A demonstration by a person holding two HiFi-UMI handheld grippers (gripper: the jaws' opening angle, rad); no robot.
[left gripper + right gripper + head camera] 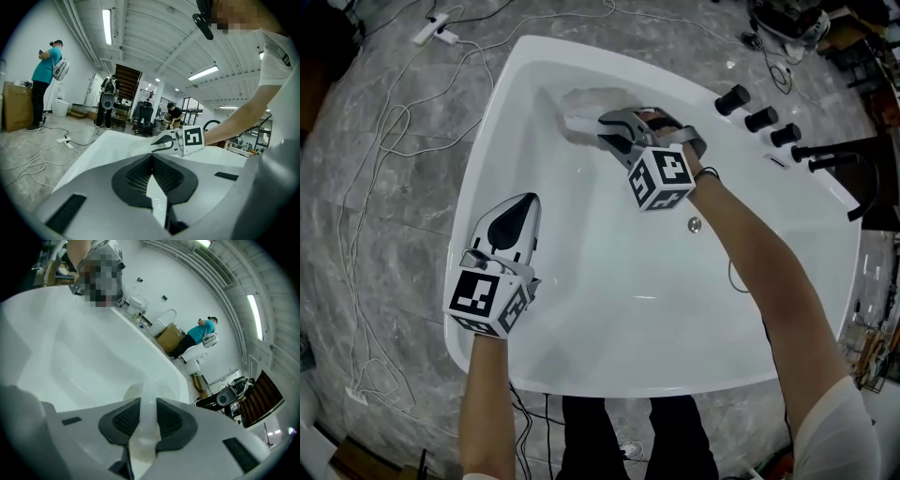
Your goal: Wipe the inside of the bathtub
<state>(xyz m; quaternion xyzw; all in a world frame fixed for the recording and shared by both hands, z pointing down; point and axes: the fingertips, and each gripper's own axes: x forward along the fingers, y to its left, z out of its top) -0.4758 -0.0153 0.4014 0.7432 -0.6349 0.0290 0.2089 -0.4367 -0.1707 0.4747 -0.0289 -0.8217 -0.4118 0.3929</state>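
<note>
The white bathtub [487, 131] fills the middle of the head view. My right gripper [617, 133] reaches into its far left corner, shut on a white cloth [586, 111] that lies against the inner wall. In the right gripper view a strip of the cloth [147, 420] is pinched between the dark pads, and the tub's wall [70, 357] lies beyond. My left gripper [514, 221] sits over the tub's left rim, shut with nothing in it. In the left gripper view its pads [136, 176] meet at the tips, and the right gripper's marker cube [193, 138] shows ahead.
A round drain [695, 224] sits in the tub floor. Three black knobs [760, 119] and a black faucet [834, 161] stand on the far right rim. White cables [384, 141] and a power strip [436, 31] lie on the grey floor at left. A person in teal [47, 70] stands far off.
</note>
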